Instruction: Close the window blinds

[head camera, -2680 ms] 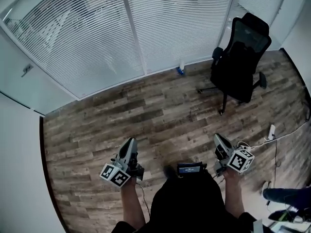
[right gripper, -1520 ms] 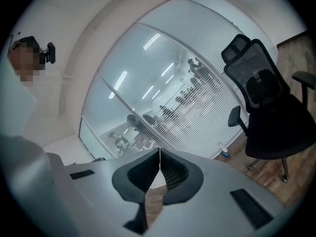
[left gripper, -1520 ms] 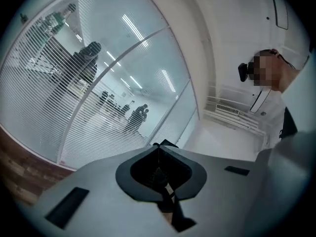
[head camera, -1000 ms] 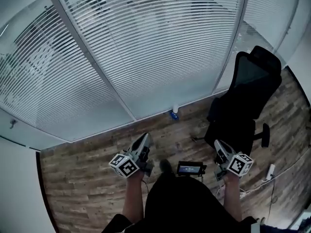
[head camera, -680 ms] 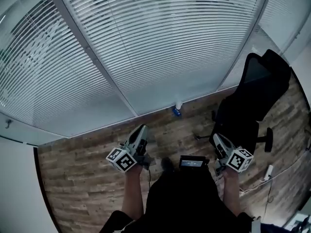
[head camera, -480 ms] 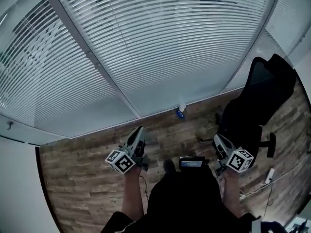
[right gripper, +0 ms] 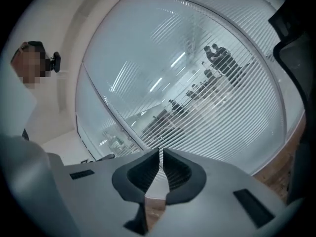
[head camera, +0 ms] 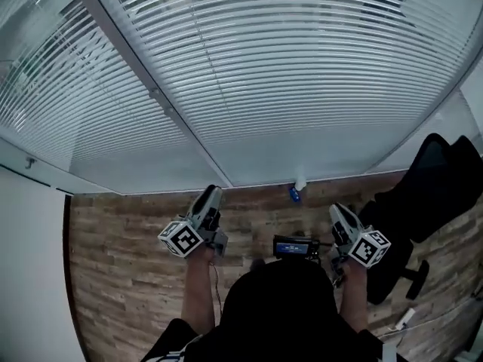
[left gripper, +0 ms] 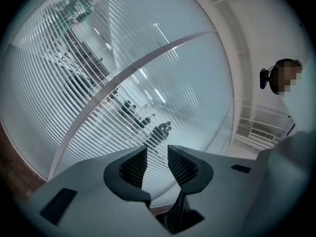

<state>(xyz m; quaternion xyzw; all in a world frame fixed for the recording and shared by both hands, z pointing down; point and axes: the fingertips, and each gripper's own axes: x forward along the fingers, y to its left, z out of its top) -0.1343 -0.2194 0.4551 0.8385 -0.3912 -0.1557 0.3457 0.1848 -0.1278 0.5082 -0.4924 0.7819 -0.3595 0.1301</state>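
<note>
White slatted window blinds point(head camera: 302, 74) hang over the glass wall ahead. Their slats are tilted open, so rooms and people show through them point(left gripper: 148, 117) point(right gripper: 197, 98). My left gripper point(head camera: 210, 199) is held low, pointing up at the blinds and well short of them. Its jaws are opening and nothing is between them point(left gripper: 157, 154). My right gripper point(head camera: 336, 214) is held at the same height and also points at the blinds. It is shut and empty point(right gripper: 160, 154).
A grey window post point(head camera: 151, 89) runs diagonally between two blind panels. A black office chair point(head camera: 434, 194) stands at the right on the wood floor point(head camera: 113, 240). A small blue object point(head camera: 293, 194) and a white one point(head camera: 300, 184) lie at the foot of the glass.
I have come closer to the window and the view has tipped upward. The blinds fill more of the picture and the chair has slid to the right edge. Both grippers stay low.
</note>
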